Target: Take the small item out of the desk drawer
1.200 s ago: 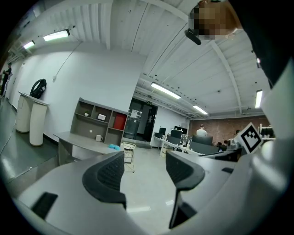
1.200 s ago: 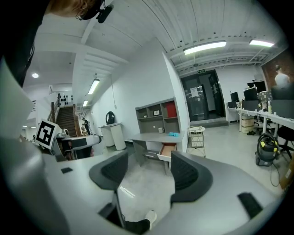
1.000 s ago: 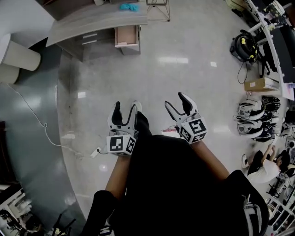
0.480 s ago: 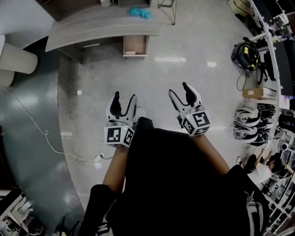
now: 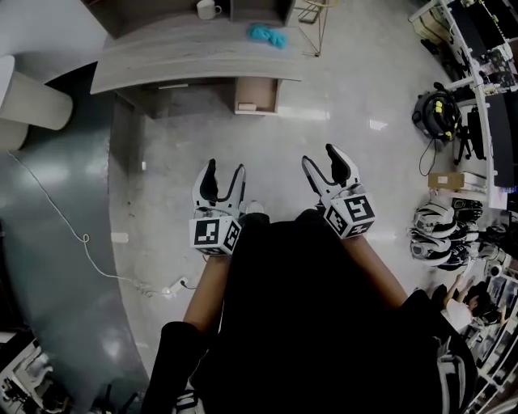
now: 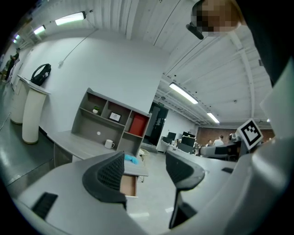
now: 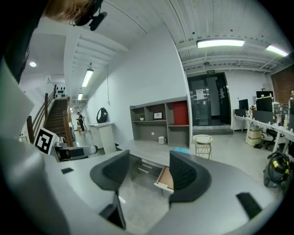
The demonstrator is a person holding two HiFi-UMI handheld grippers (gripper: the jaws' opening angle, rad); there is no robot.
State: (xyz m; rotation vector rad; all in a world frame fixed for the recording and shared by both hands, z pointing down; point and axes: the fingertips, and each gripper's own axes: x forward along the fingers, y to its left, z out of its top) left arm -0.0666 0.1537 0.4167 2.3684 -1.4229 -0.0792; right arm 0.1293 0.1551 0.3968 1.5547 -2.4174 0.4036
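Note:
A grey desk point(image 5: 194, 57) stands ahead across the pale floor, and its wooden drawer point(image 5: 256, 95) is pulled open toward me. A small pale item point(image 5: 247, 106) lies inside the drawer near its front; the right gripper view also shows this item point(image 7: 162, 184) in the open drawer point(image 7: 165, 178). My left gripper point(image 5: 224, 171) and right gripper point(image 5: 322, 158) are held side by side at waist height, well short of the desk. Both are open with nothing between their jaws. The left gripper view looks past its open gripper point(image 6: 144, 172) at the drawer point(image 6: 128, 183).
On the desk are a white mug point(image 5: 208, 10) and a blue cloth point(image 5: 268, 34). A wire stool point(image 5: 312, 12) stands at its right end. A white column point(image 5: 32, 101) and a floor cable point(image 5: 73, 234) are to the left. A backpack point(image 5: 437, 113), a box point(image 5: 447, 179) and helmets point(image 5: 437, 230) lie to the right.
The desk and open drawer have come nearer and slid rightward in the head view as the person walks toward them. Both grippers stay open and empty in front of the body.

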